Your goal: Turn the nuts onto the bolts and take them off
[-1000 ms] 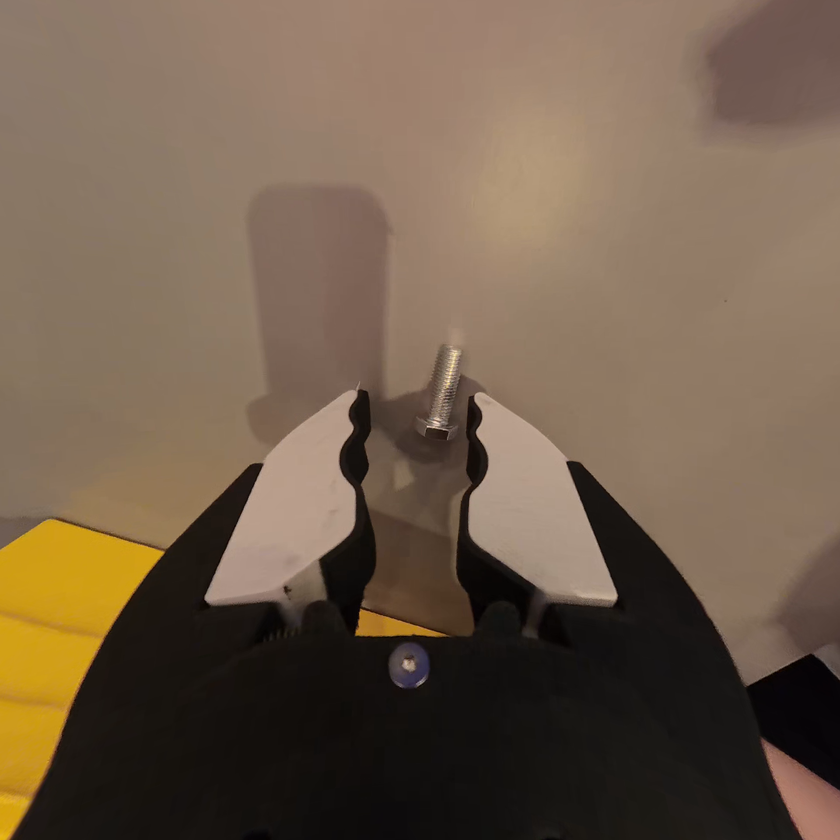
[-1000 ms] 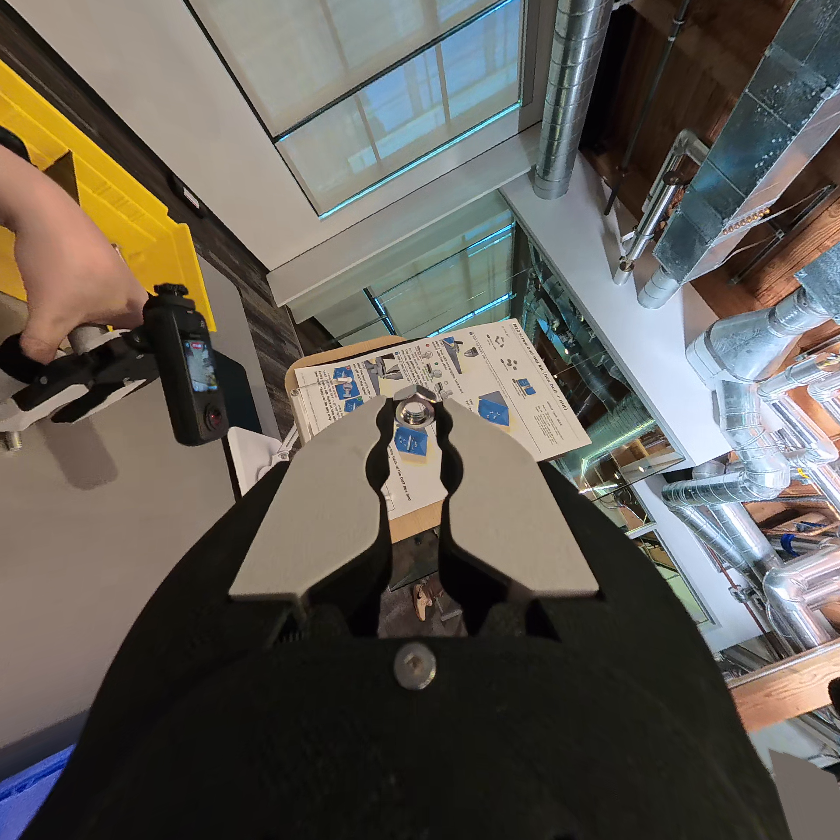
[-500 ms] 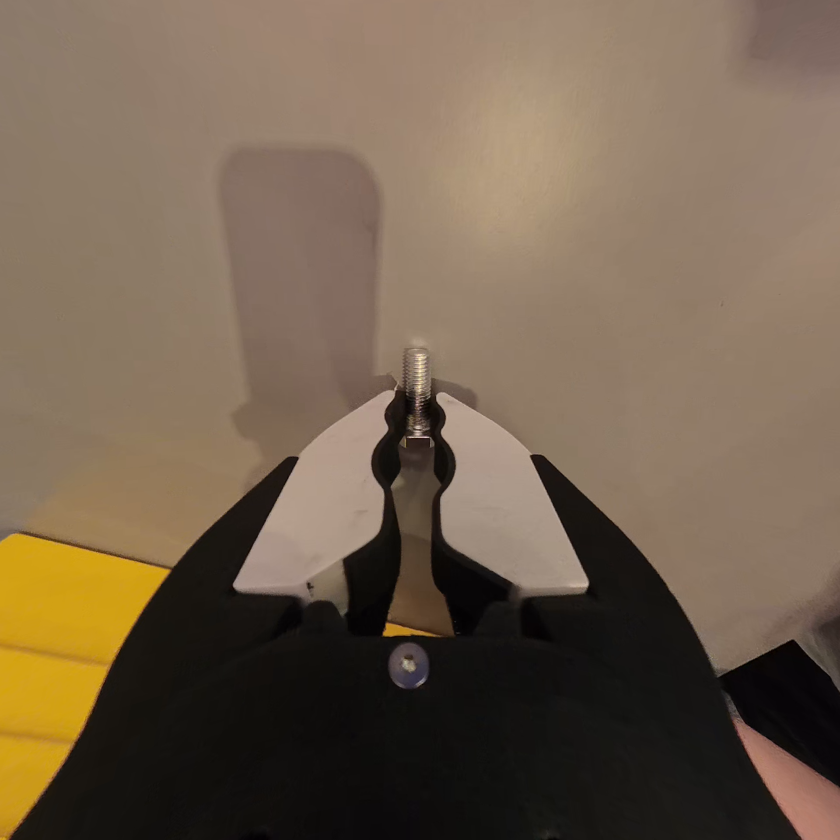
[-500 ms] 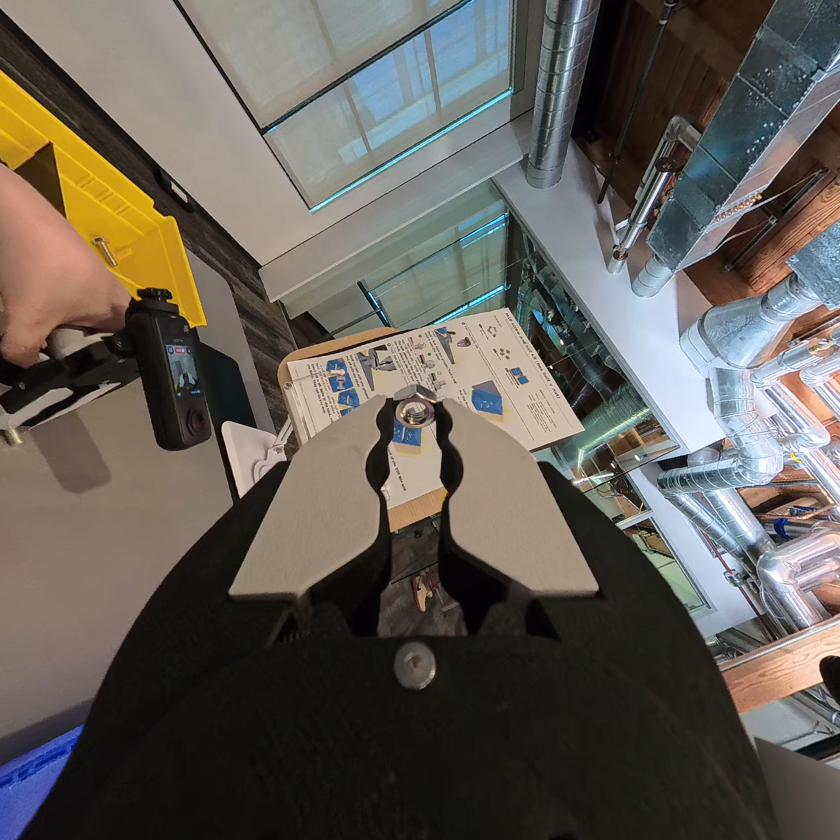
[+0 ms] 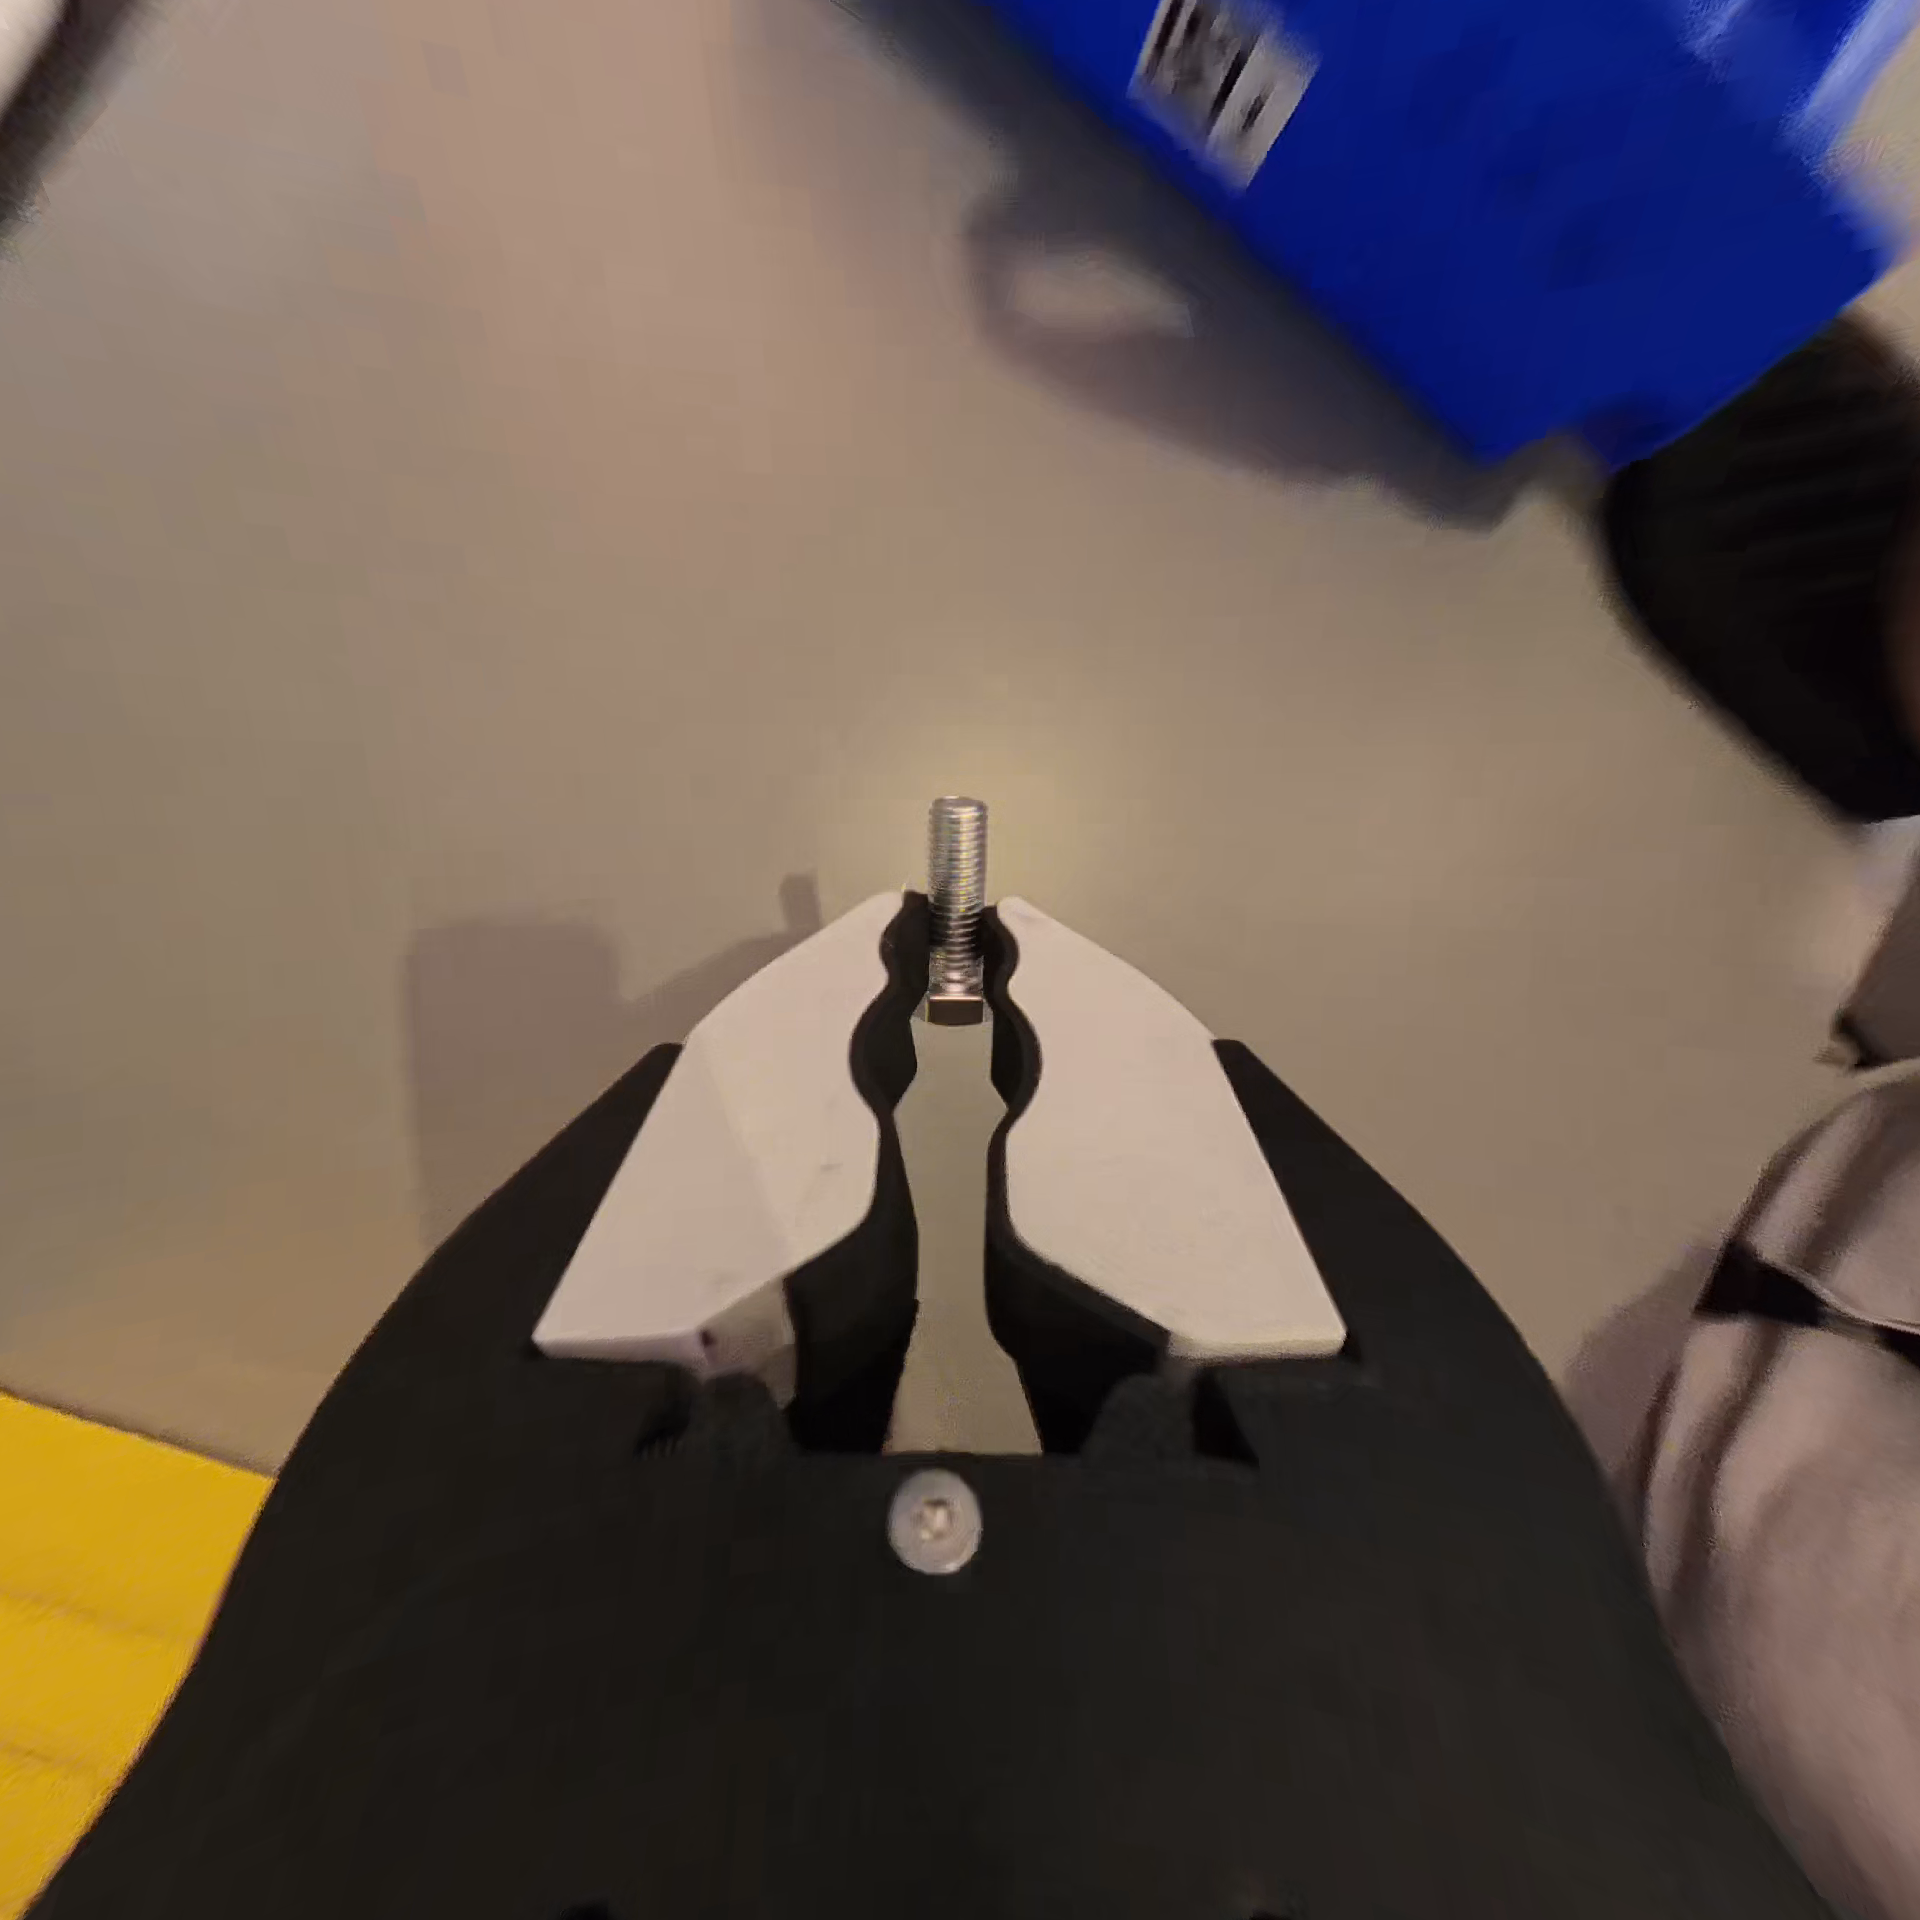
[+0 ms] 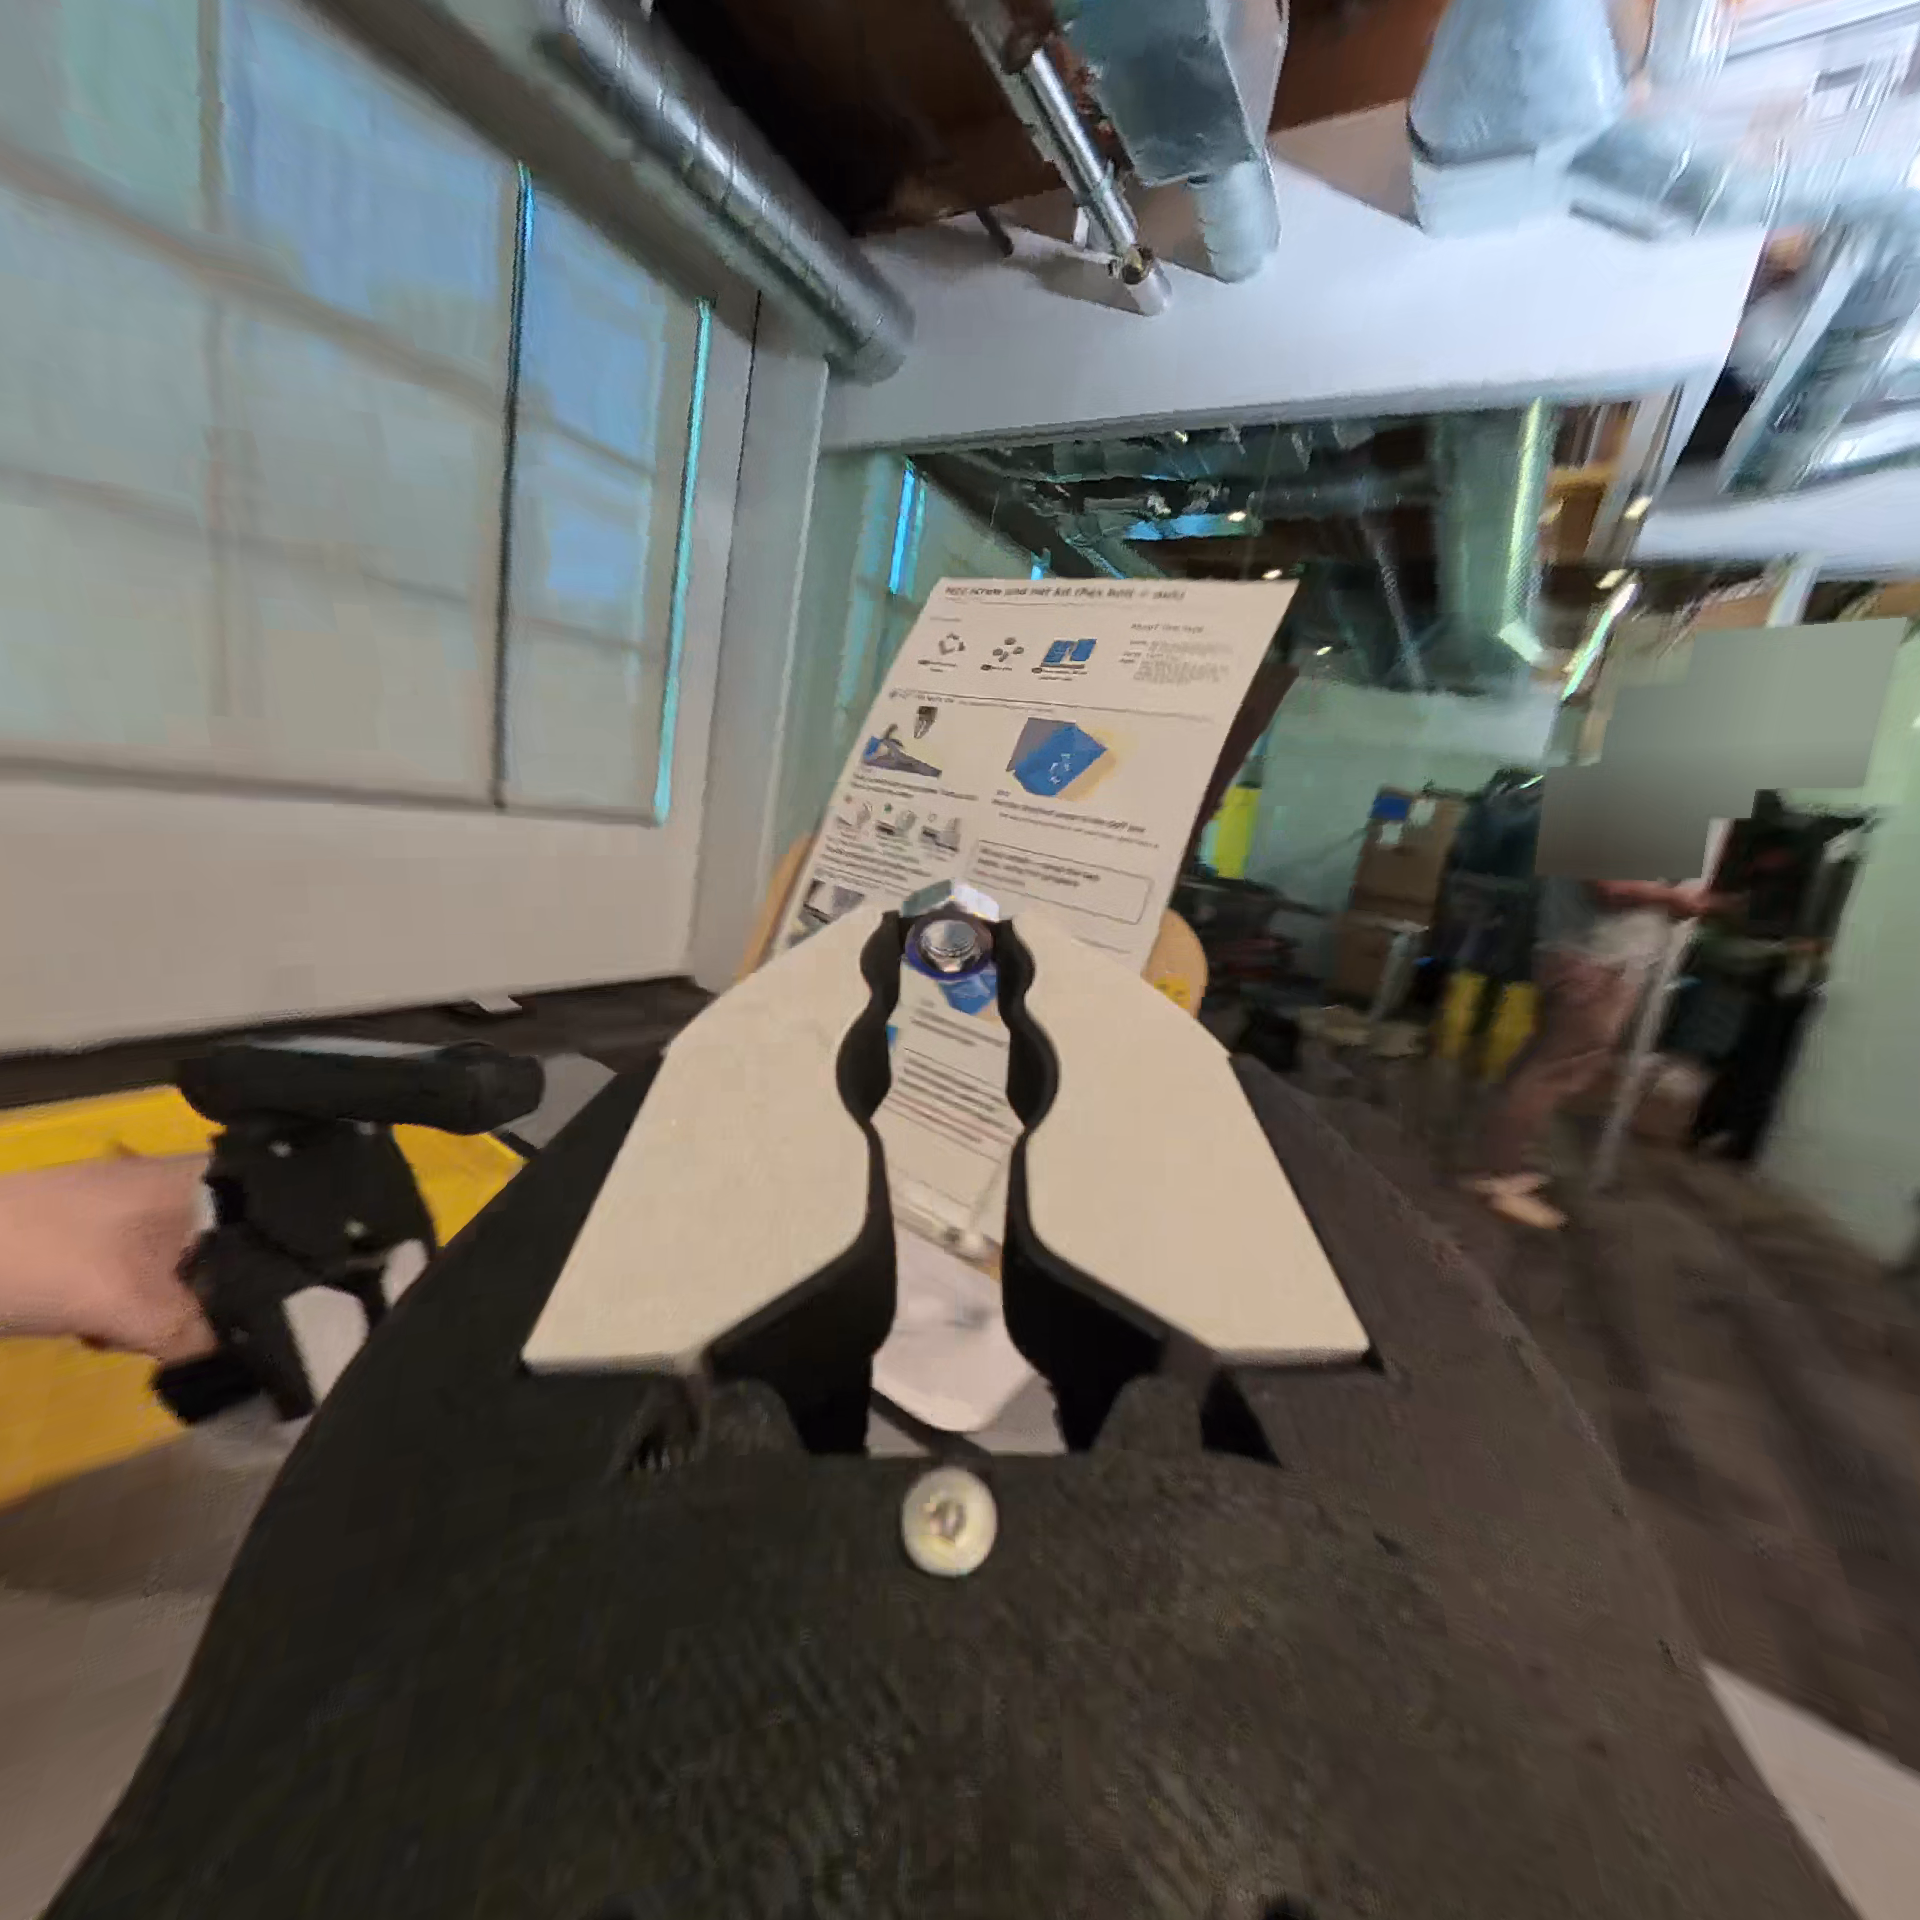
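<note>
In the left wrist view my left gripper (image 5: 954,925) is shut on a silver hex bolt (image 5: 956,883). The bolt's head sits between the white fingers and its threaded shaft points forward past the tips, above the grey table (image 5: 520,623). In the right wrist view my right gripper (image 6: 951,925) is shut on a silver hex nut (image 6: 951,930) held at the fingertips, raised off the table. The left gripper (image 6: 312,1184) also shows at the left of the right wrist view, in a person's hand (image 6: 94,1257).
A blue bin (image 5: 1507,197) is at the top right of the left wrist view, blurred. A yellow bin (image 5: 94,1579) lies at the lower left and also shows in the right wrist view (image 6: 73,1340). A printed instruction sheet (image 6: 1049,769) stands behind the table. A person (image 6: 1579,997) stands far right. My hands' fingertips stand some 35 centimetres from each other.
My left gripper closed on the bolt and lifted it off the table, swinging toward the blue bin. My right gripper rotated from pointing up at the ceiling to level, still holding the nut.
</note>
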`<state>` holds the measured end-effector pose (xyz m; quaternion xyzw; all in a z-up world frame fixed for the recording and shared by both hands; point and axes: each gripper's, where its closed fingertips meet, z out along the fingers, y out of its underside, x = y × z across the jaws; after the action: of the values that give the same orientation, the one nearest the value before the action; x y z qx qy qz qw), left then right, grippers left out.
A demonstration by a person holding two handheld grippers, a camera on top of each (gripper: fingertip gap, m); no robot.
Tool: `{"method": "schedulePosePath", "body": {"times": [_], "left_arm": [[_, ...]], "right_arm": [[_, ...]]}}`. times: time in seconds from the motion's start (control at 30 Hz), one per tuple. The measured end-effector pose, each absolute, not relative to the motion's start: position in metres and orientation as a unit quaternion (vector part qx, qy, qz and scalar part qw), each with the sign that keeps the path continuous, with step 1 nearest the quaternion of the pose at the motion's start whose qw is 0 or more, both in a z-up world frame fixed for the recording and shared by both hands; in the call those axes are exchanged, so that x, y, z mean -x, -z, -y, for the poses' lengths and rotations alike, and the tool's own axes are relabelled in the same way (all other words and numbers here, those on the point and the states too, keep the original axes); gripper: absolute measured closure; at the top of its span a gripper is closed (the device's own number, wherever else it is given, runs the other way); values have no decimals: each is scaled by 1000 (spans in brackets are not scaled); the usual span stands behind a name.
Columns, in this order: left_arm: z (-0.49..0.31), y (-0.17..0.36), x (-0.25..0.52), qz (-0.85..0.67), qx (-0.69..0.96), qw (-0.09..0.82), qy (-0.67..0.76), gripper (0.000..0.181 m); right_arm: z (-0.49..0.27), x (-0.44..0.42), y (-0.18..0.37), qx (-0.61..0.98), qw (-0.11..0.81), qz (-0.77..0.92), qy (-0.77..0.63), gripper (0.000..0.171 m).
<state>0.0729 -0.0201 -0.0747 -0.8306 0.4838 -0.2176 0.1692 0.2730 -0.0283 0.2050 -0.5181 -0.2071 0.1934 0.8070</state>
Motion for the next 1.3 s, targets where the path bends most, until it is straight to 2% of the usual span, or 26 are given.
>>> {"method": "schedulePosePath", "body": {"times": [0.2,0.47,0.67,1.07,1.3], "left_arm": [[22,-47,-75,-445,726,382,361,172],[41,-140,-44,-369,632,495,468,172],[50,-164,-33,-351,600,536,479,172],[47,-173,-32,-323,574,567,495,172],[47,-178,-29,-315,540,549,554,172]], "right_arm": [[13,-266,-194,507,747,162,-398,153],[2,-233,-177,529,729,199,-388,153],[10,-215,-178,533,742,232,-335,153],[22,-202,-182,521,760,250,-296,153],[26,-188,-179,501,779,290,-240,153]]}}
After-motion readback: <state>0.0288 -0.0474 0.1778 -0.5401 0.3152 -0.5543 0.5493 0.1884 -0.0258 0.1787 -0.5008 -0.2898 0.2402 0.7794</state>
